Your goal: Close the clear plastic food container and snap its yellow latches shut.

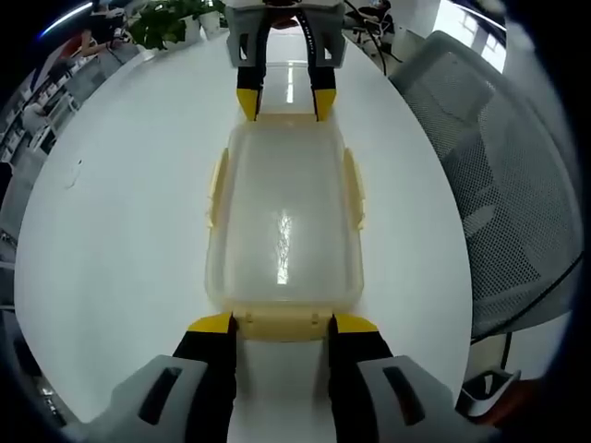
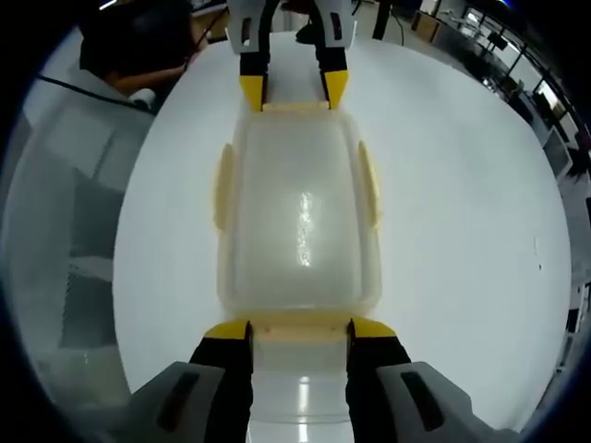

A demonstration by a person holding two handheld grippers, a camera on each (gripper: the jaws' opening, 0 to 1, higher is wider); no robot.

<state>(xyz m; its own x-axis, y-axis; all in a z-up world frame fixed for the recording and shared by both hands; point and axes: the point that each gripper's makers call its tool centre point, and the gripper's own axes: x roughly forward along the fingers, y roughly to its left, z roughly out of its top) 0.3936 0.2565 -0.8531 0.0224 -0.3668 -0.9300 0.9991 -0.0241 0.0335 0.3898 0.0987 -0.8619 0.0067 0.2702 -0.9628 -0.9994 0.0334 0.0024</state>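
The clear plastic container (image 1: 284, 221) lies lengthwise on the white table (image 1: 120, 212) with its lid on. Pale yellow latches (image 1: 218, 189) sit along both long sides, and one sits at each short end. My left gripper (image 1: 282, 325) is open, its yellow-tipped jaws standing either side of the near end latch (image 1: 282, 328). At the far end the right gripper (image 1: 284, 103) is open around the other end latch. In the right gripper view the container (image 2: 300, 221) runs away from my right gripper (image 2: 300, 330), with the left gripper (image 2: 294, 92) at the far end.
A grey mesh chair (image 1: 499, 203) stands beside the table's edge and shows again as the chair (image 2: 74, 231) in the right gripper view. A green plant (image 1: 166, 23) is at the far side of the table. A person (image 2: 138, 46) sits beyond the table (image 2: 462, 203).
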